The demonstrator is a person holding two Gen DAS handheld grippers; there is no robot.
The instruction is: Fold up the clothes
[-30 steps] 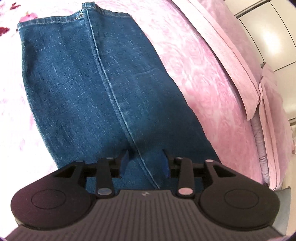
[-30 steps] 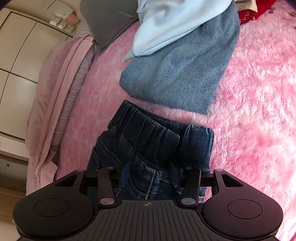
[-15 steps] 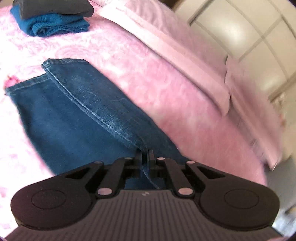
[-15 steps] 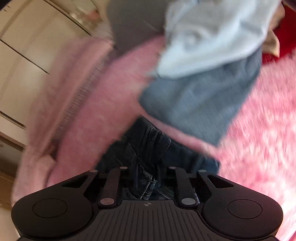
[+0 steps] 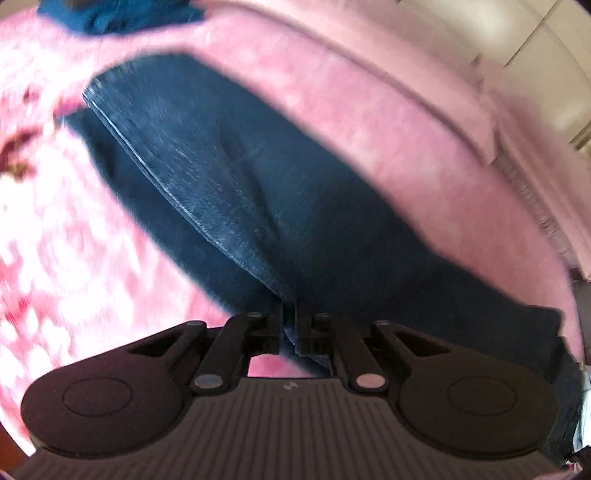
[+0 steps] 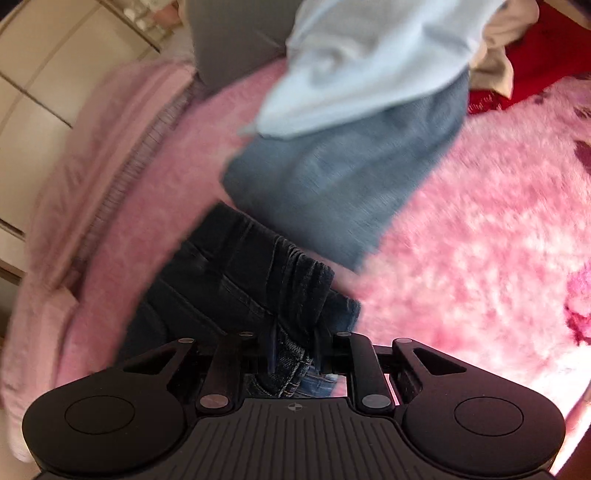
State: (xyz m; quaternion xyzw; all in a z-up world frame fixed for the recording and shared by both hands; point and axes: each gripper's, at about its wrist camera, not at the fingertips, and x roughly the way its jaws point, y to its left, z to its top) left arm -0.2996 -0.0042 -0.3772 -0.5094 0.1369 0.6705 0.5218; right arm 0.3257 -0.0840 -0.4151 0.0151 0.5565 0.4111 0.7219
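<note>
My left gripper has its fingers pinched tight on a seamed edge of the dark blue jeans, which stretch across the fluffy pink blanket. My right gripper clamps the bunched elastic waistband, near a grey-blue folded garment.

Blurred, perhaps folded, blue bundle

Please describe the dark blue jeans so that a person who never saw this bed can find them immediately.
On the fluffy pink blanket, look just below the pile of clothes. The dark blue jeans lie there, pinched by the left gripper and the right gripper. Unlike the paler grey-blue denim beside them, they are deep indigo with a gathered elastic waistband.
</note>
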